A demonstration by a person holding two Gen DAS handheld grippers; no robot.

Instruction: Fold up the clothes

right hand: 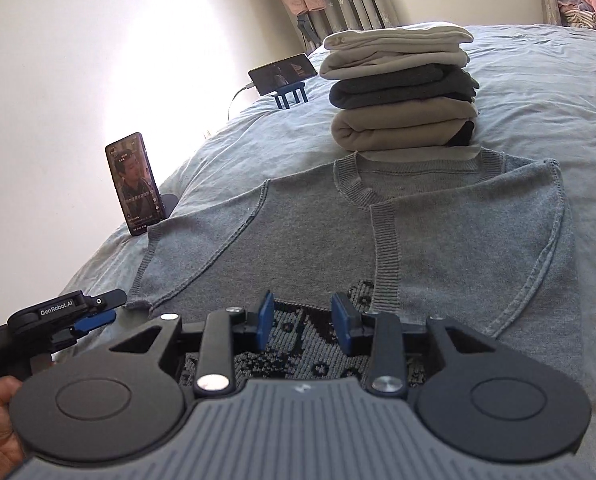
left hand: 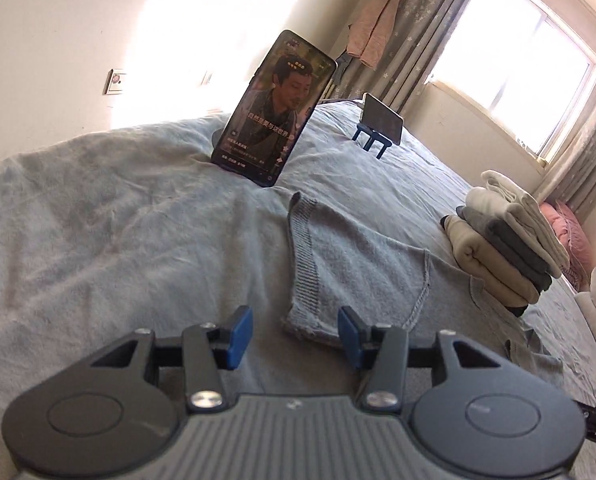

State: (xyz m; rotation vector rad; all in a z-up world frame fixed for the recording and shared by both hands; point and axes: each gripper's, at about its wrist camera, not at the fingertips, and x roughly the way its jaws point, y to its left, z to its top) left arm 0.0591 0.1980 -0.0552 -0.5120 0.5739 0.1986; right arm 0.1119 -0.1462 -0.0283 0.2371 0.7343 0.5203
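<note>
A: Right claw (right hand: 302, 330) sits low centre in its own view, jaws partly apart and empty, hovering over the dark patterned panel of the grey sweater (right hand: 322, 232).

B: And the left claw (left hand: 295, 336)?

A: Also part-open, nothing held. The sweater's sleeve cuff lies just ahead of it and slightly right, the sleeve running up the frame away from the fingers. So the left hand looks nearer that sleeve, probably the next fold.

B: Surface?

A: The sweater lies flat on a pale blue bed (right hand: 538, 92), collar toward the top, one sleeve already crossed over the chest. Beyond the collar stands a stack of folded clothes (right hand: 402, 92). Far left, an upright phone (right hand: 135, 184); further back, a second phone on a stand (right hand: 283, 72), then curtains (left hand: 426, 40) and a bright window (left hand: 538, 60).
</note>
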